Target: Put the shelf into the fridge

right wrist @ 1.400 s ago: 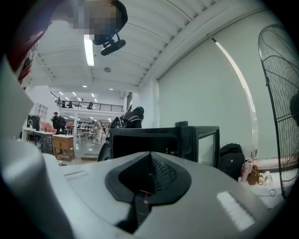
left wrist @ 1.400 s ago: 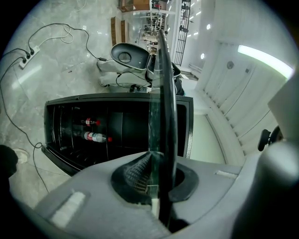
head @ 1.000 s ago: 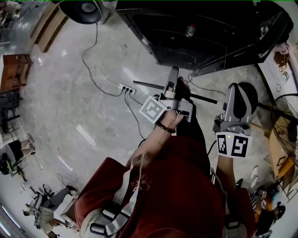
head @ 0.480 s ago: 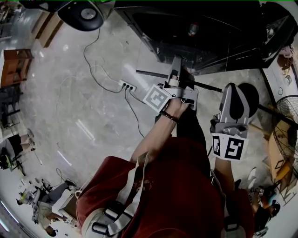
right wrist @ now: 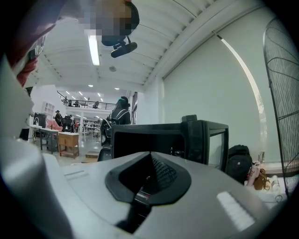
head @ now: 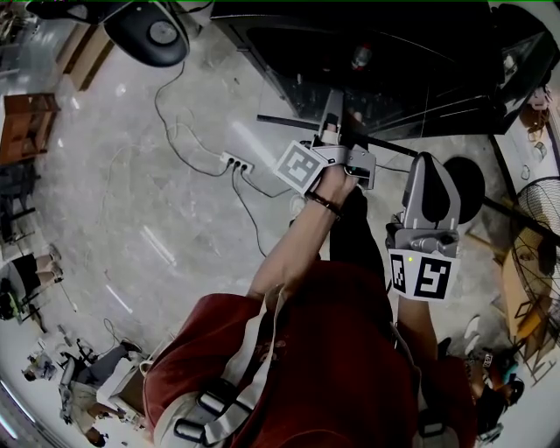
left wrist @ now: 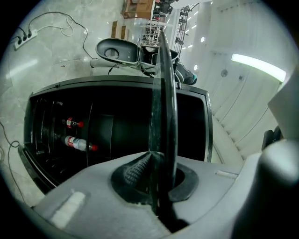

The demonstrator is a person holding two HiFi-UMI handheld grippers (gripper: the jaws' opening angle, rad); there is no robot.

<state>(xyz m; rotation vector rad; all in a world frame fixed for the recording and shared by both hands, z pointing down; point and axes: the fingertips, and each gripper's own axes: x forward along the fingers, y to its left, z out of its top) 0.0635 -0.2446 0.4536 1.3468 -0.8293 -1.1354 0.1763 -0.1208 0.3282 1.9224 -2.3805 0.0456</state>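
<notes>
The black fridge (head: 376,61) stands open at the top of the head view. My left gripper (head: 332,107) is shut on the glass shelf (head: 284,122), whose dark edge runs left to right just in front of the fridge opening. In the left gripper view the shelf (left wrist: 163,93) shows edge-on as a dark upright band clamped between the jaws, with the fridge (left wrist: 117,121) and two bottles (left wrist: 77,143) behind it. My right gripper (head: 429,168) hovers to the right of the shelf, shut and holding nothing. Its own view shows the right gripper (right wrist: 148,179) facing the fridge (right wrist: 159,137).
A power strip (head: 236,164) with trailing cables lies on the pale floor left of the shelf. A black round seat (head: 157,26) sits top left, a fan (head: 538,227) at the right edge, wooden furniture (head: 26,131) far left. People are at the lower left.
My left gripper has carried the shelf forward, closer to the fridge opening. The right gripper has shifted slightly left and forward along with it.
</notes>
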